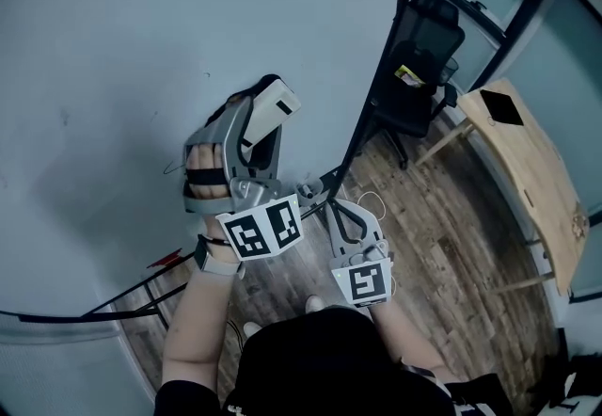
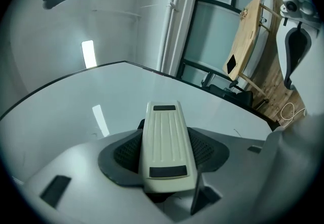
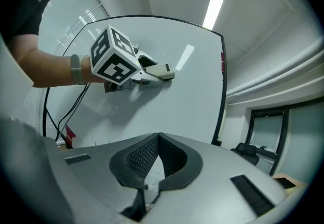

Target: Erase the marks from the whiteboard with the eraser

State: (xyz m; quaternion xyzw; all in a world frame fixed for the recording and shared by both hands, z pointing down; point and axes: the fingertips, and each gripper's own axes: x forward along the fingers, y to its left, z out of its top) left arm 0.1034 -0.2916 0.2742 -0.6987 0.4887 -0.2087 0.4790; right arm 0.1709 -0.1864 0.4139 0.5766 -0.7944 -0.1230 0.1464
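My left gripper is shut on the cream eraser, which it holds up against the pale whiteboard. In the left gripper view the eraser lies lengthwise between the dark pads, pointing at the whiteboard. Whether its felt touches the surface I cannot tell. A thin faint mark shows just left of that gripper. My right gripper hangs lower and to the right, shut on nothing. Its own view looks over the closed tips at the left gripper, the eraser and the whiteboard.
The board's black frame runs down its right side. Beyond it, a black office chair and a wooden table stand on a wooden floor. Black cables and a red clip hang at the board's lower edge.
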